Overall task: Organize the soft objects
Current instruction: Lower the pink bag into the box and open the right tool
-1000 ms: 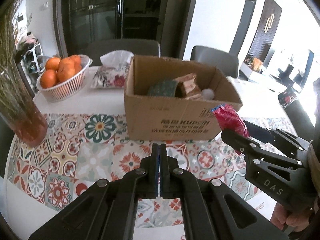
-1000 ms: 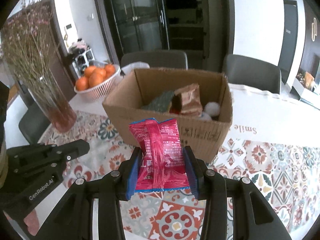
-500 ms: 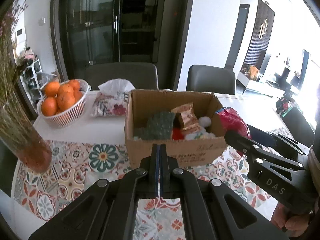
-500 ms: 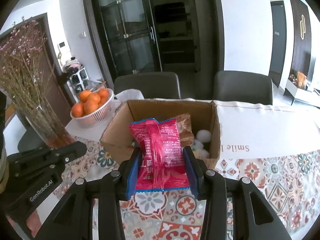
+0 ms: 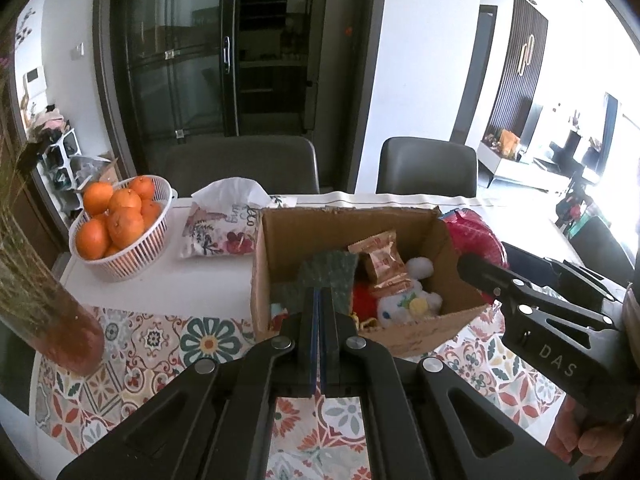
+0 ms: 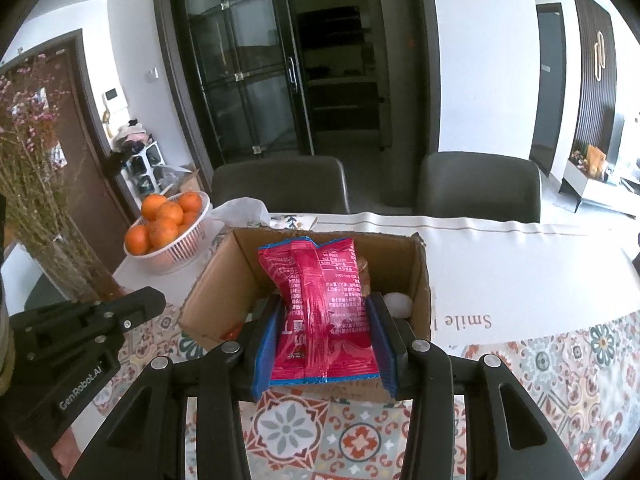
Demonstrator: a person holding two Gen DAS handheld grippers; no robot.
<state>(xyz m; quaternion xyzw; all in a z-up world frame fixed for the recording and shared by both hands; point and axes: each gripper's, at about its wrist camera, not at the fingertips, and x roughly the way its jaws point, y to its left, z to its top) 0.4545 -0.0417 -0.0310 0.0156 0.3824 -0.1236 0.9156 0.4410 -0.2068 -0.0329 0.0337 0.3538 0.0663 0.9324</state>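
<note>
An open cardboard box [image 5: 276,256] [image 6: 216,292] stands on the table and holds a dark green cloth [image 5: 328,272], a brown snack pack [image 5: 380,256], a white plush toy [image 5: 408,300] and something red. My right gripper [image 6: 324,340] is shut on a red snack packet [image 6: 320,300] and holds it upright above the box's near edge; the packet also shows in the left wrist view [image 5: 476,240], by the box's right wall. My left gripper [image 5: 320,320] is shut and empty, in front of the box.
A white basket of oranges [image 5: 116,224] and a floral tissue pack [image 5: 224,224] stand behind and left of the box. A glass vase with dried flowers [image 5: 44,312] is at the left. Two grey chairs [image 5: 428,168] stand behind the table. A patterned mat [image 6: 560,368] covers the near table.
Both grippers have risen and moved toward the box, so its inside now shows. The red packet has gone from in front of the box to over its near edge.
</note>
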